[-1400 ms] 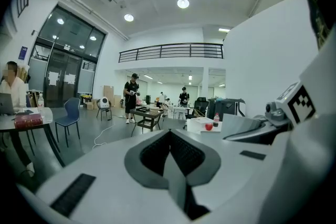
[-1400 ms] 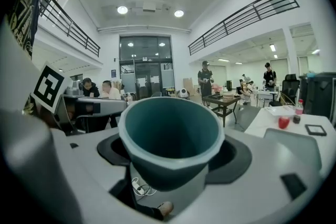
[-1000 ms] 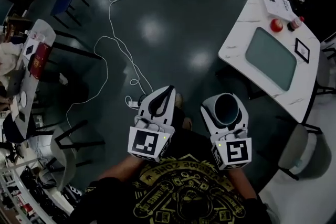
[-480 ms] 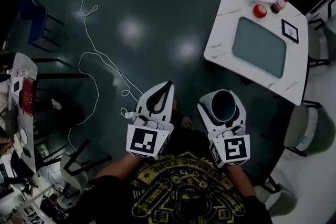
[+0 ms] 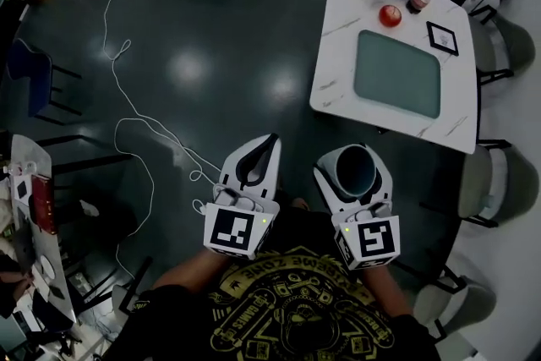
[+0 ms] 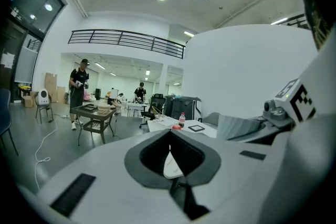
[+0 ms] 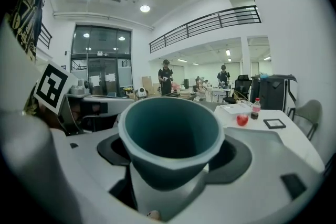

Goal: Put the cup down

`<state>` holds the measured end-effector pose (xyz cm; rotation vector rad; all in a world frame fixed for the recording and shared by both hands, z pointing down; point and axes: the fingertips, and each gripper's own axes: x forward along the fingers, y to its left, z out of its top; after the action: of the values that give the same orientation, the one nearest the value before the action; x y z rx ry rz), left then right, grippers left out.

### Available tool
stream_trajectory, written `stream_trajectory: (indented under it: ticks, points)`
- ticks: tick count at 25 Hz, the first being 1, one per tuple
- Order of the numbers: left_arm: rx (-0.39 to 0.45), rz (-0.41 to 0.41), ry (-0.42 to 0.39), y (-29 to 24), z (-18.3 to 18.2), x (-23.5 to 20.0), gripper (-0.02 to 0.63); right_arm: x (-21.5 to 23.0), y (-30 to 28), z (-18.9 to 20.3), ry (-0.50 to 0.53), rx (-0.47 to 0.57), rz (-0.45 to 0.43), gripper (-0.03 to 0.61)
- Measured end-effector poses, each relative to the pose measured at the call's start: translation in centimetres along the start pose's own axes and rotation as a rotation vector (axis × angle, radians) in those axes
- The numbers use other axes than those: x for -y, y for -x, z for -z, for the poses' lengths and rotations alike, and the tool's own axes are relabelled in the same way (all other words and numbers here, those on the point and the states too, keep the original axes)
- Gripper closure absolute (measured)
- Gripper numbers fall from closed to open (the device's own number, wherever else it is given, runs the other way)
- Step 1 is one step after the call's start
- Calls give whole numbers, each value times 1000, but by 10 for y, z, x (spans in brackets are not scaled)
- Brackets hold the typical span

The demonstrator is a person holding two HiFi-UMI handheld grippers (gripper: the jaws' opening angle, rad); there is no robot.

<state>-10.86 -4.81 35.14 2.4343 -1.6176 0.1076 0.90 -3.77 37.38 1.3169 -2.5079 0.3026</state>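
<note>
Currently I see right gripper [image 5: 353, 160] spread wide, clamped on cup [image 5: 355, 173]; cup upright, teal inside, above floor, short of white table [image 5: 338, 63]. Left gripper [image 5: 269, 144] jaws together, nothing between.

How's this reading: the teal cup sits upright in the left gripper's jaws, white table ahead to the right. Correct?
Wrong gripper. The teal cup sits upright in the right gripper's jaws, as the right gripper view shows; the white table is ahead to the right.
</note>
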Motion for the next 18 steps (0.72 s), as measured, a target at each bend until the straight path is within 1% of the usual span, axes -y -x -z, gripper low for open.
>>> stream_trajectory:
  ticks: [4,10,14,18]
  points:
    - [18,50,-15,-11,-8,0,603,5,-3,-6,-4,11,47,195]
    - [-11,106,-28,-18,-4,-5,603,8,-8,-10,-20,24,110,195]
    - [-38,130,-18,-19,4,-10,603,0,-11,-10,-15,20,128,195]
    - [-23,151,5,-21,8,-7,603,3,-7,-5,-10,-1,155,195]
